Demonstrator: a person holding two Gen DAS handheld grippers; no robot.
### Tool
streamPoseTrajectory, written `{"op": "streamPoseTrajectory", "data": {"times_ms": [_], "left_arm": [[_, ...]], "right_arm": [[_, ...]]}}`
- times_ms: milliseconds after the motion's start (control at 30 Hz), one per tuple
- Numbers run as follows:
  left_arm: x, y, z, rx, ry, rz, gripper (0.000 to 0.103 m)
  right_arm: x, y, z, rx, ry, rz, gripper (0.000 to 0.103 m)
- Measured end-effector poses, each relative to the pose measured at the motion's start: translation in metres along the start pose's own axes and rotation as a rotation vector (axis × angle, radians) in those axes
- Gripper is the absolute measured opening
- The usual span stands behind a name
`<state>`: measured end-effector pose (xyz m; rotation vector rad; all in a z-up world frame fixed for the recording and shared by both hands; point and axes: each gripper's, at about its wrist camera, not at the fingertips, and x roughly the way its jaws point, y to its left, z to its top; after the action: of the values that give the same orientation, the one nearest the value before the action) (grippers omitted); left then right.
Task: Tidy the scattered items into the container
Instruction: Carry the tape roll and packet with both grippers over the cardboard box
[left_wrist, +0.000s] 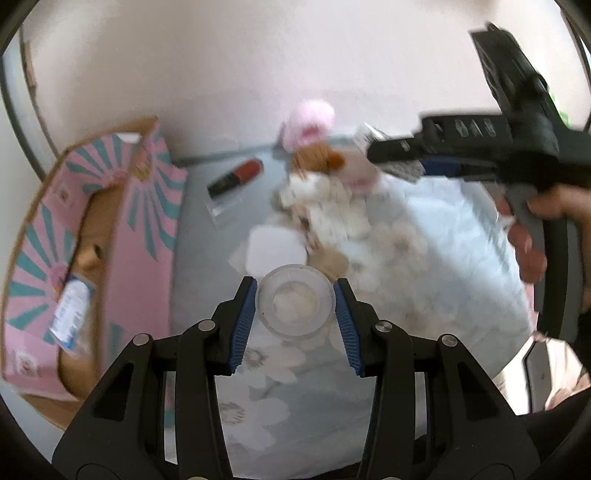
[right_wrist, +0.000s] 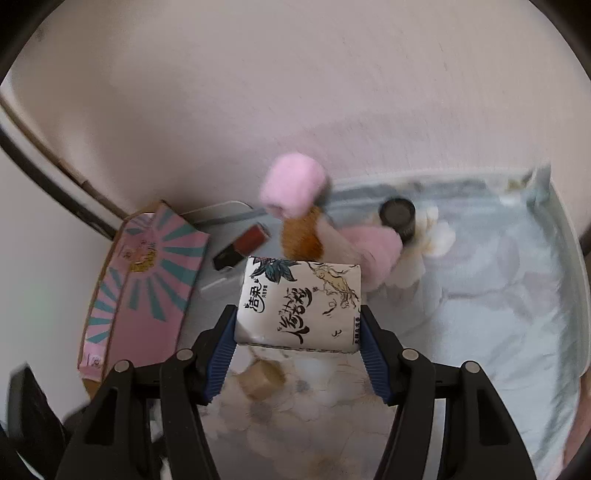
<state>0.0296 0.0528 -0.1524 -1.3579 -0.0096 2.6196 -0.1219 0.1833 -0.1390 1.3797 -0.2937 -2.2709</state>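
Observation:
My left gripper (left_wrist: 295, 295) is shut on a clear round jar (left_wrist: 294, 303) and holds it above the floral bedspread (left_wrist: 443, 236). My right gripper (right_wrist: 297, 317) is shut on a white tissue pack (right_wrist: 300, 302) with black lettering, held in the air; it also shows at the upper right of the left wrist view (left_wrist: 395, 155). The pink cardboard box (left_wrist: 122, 236) with teal rays stands open at the left, and shows in the right wrist view (right_wrist: 147, 288). A plush toy (right_wrist: 295, 206) with pink parts and a red-and-black tube (right_wrist: 242, 245) lie beyond.
A dark round jar (right_wrist: 398, 218) stands behind the plush toy. A small tan block (right_wrist: 260, 378) lies on the bedspread under the tissue pack. A blue-labelled packet (left_wrist: 72, 310) lies inside the box. A white pad (left_wrist: 275, 247) lies ahead of the clear jar. A wall runs behind.

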Motion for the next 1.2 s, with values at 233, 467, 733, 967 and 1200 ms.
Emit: {"op": "streamPoseTrajectory", "data": {"times_ms": [233,467,733,967,1200], "left_arm": [[-0.031,0.039,0.039,-0.047,0.033,0.039,0.039],[-0.069,0.095,0.054,-0.106,0.017,0.081,0.039],[-0.066,0.162,0.053,-0.183,0.073,0.132,0.039],[-0.038,0.211,0.032,-0.247,0.160,0.136,0.039],[-0.018,0.232,0.019,-0.289,0.218,0.104,0.039]], "right_arm": [[-0.024,0.054,0.031,-0.130,-0.014,0.010,0.058],[-0.018,0.134,0.060,-0.314,0.035,0.056,0.058],[0.020,0.224,0.081,-0.487,0.125,0.111,0.058],[0.079,0.288,0.085,-0.602,0.234,0.128,0.058],[0.136,0.314,0.073,-0.654,0.337,0.086,0.058]]}}
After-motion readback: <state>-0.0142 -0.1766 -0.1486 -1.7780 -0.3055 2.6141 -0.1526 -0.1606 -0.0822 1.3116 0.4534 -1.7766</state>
